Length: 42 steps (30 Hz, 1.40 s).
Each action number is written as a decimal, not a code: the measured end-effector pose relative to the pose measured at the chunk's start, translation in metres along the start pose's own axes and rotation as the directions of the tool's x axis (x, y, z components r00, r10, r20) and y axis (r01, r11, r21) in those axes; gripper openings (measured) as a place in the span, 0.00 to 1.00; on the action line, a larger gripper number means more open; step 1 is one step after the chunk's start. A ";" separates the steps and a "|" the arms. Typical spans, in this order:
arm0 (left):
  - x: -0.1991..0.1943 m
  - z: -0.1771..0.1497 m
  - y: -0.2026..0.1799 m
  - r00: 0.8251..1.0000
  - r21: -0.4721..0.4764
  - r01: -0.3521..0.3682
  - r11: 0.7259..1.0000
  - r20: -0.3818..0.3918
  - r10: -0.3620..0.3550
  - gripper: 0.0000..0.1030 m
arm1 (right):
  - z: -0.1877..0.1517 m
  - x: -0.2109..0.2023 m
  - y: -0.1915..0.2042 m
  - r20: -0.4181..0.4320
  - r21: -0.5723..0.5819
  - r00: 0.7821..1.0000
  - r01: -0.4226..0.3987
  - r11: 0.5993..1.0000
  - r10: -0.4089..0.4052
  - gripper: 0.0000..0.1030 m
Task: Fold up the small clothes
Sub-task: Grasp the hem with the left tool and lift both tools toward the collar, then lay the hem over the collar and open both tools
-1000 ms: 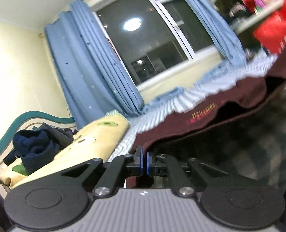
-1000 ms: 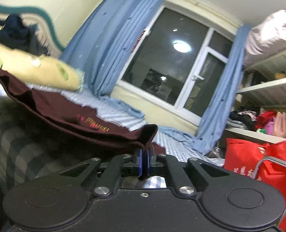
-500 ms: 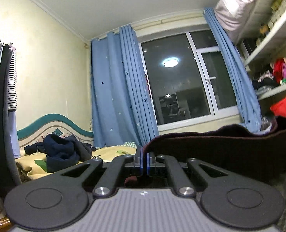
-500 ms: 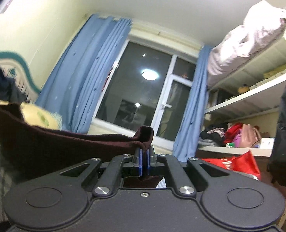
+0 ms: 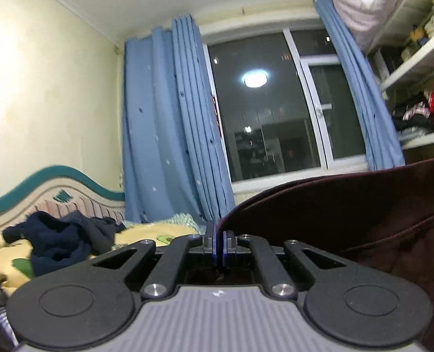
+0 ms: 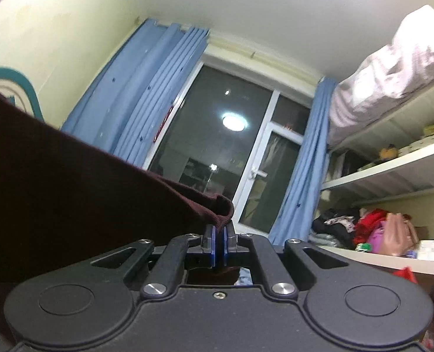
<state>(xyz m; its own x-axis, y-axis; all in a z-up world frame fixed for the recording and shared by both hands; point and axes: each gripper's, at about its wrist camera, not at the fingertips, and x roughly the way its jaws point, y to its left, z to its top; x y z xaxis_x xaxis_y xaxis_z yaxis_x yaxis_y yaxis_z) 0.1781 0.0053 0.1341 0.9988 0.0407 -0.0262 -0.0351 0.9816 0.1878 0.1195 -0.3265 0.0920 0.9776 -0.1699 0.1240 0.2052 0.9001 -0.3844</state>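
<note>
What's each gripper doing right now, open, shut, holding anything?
Left gripper: shut on an edge of the dark red garment.
Right gripper: shut on another edge of the same garment.

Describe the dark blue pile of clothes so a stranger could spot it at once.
Start at the window with blue curtains, then follow the wall left to the teal-edged headboard. Below it, on the yellow bedding, lies the navy clothes heap: crumpled and loose, unlike the maroon garment clamped in the gripper.

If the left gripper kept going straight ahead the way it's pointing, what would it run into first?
Probably the blue curtain left of the window; the left gripper, shut on the maroon garment, has open air ahead, though depth is unclear.
</note>
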 end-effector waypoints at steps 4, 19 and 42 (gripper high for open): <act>0.086 -0.007 -0.014 0.994 0.044 0.008 0.999 -0.111 -0.003 0.03 | -0.014 0.083 0.013 -0.098 -0.030 0.994 -0.049 0.998 0.046 0.04; 0.283 -0.145 -0.062 0.860 0.138 0.087 0.987 -0.510 -0.005 0.03 | -0.144 0.261 0.103 -0.480 -0.071 0.858 -0.248 0.966 0.185 0.04; 0.310 -0.186 -0.018 0.808 -0.004 -0.096 0.995 -0.585 0.075 0.85 | -0.193 0.284 0.101 -0.558 0.021 0.824 -0.105 0.994 0.099 0.81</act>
<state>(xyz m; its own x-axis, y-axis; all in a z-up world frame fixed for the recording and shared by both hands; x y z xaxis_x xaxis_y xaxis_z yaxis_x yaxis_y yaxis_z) 0.4819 0.0347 -0.0606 0.7845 0.2160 -0.5813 -0.1308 0.9739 0.1853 0.4270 -0.3613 -0.0880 0.8519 -0.2748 -0.4459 0.1001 0.9211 -0.3764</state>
